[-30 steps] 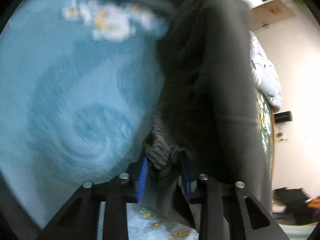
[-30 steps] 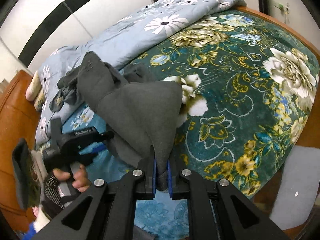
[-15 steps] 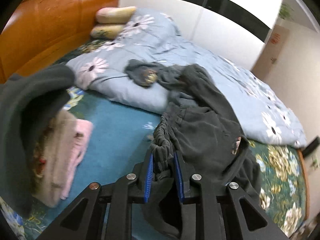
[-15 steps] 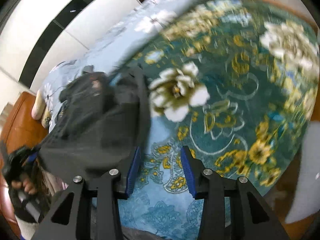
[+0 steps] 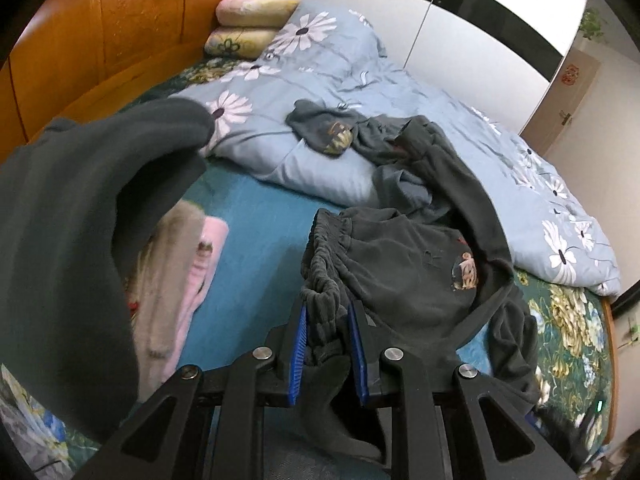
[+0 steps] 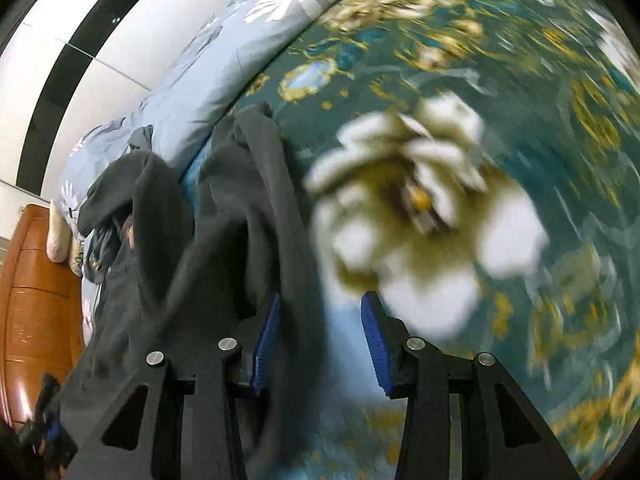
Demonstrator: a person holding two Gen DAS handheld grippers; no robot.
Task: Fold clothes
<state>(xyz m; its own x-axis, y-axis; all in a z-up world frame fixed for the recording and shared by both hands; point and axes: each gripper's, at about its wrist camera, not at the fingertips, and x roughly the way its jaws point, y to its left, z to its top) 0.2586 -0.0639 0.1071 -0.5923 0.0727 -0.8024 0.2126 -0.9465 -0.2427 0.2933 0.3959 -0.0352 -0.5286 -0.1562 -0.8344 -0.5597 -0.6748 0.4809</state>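
Note:
Dark grey pants (image 5: 404, 272) lie spread on the bed. My left gripper (image 5: 327, 316) is shut on their elastic waistband (image 5: 326, 280), low over the blue sheet. In the right wrist view the same pants (image 6: 240, 240) lie to the left; their edge passes between the fingers. My right gripper (image 6: 318, 316) is open over the floral bedspread and grips nothing. That view is blurred by motion.
A folded stack of a tan garment (image 5: 168, 264) and a pink one (image 5: 204, 264) lies left, under dark cloth (image 5: 60, 240). A light blue daisy quilt (image 5: 360, 92) carries more dark clothes (image 5: 324, 132). Pillows (image 5: 252, 20) and a wooden headboard (image 5: 120, 28) stand behind.
My right gripper opened and let go of the pants, which dropped onto the bed. My left gripper swung round with the waistband and lowered it to the sheet.

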